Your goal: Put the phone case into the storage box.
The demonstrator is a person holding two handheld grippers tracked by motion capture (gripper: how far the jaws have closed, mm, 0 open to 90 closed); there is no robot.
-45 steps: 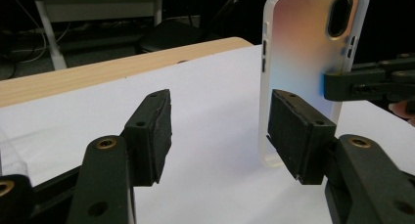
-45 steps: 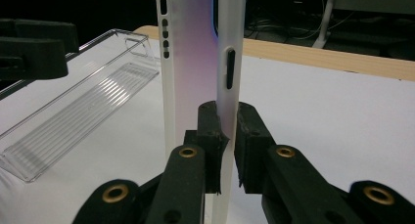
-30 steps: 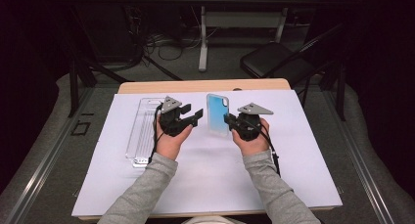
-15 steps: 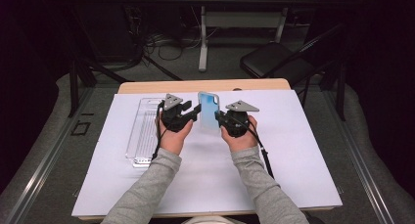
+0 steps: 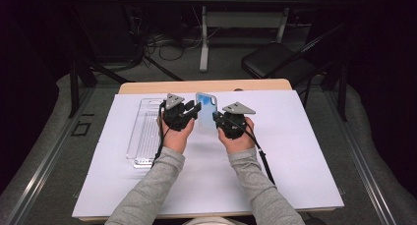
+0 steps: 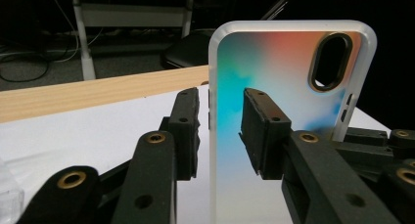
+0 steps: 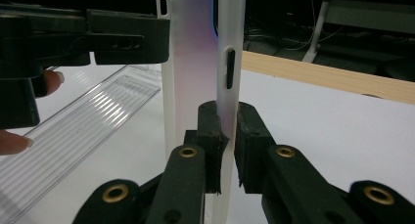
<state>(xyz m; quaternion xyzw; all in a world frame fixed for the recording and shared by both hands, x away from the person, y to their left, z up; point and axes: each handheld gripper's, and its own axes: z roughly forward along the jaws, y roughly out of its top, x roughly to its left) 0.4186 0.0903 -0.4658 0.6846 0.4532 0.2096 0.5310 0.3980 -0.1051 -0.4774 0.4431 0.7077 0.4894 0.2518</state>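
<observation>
A phone case (image 5: 206, 109) with a blue-and-orange back and frosted white rim stands upright above the white sheet. My right gripper (image 5: 216, 118) is shut on its right side wall; in the right gripper view the jaws (image 7: 226, 136) pinch that wall (image 7: 229, 62) just below a button slot. My left gripper (image 5: 195, 109) is at the case's left edge. In the left gripper view its jaws (image 6: 220, 133) straddle the rim of the case (image 6: 274, 72), with a gap showing on the left side, so it is open.
A clear ribbed plastic tray (image 5: 142, 131) lies on the white sheet (image 5: 295, 151) left of my left hand, also in the right gripper view (image 7: 73, 136). The wooden table edge (image 5: 206, 86) runs along the far side. A dark chair (image 5: 275, 60) and cables stand beyond.
Both hands have moved closer together. The right gripper carried the case leftward, and the left gripper's jaws now sit around its left edge.
</observation>
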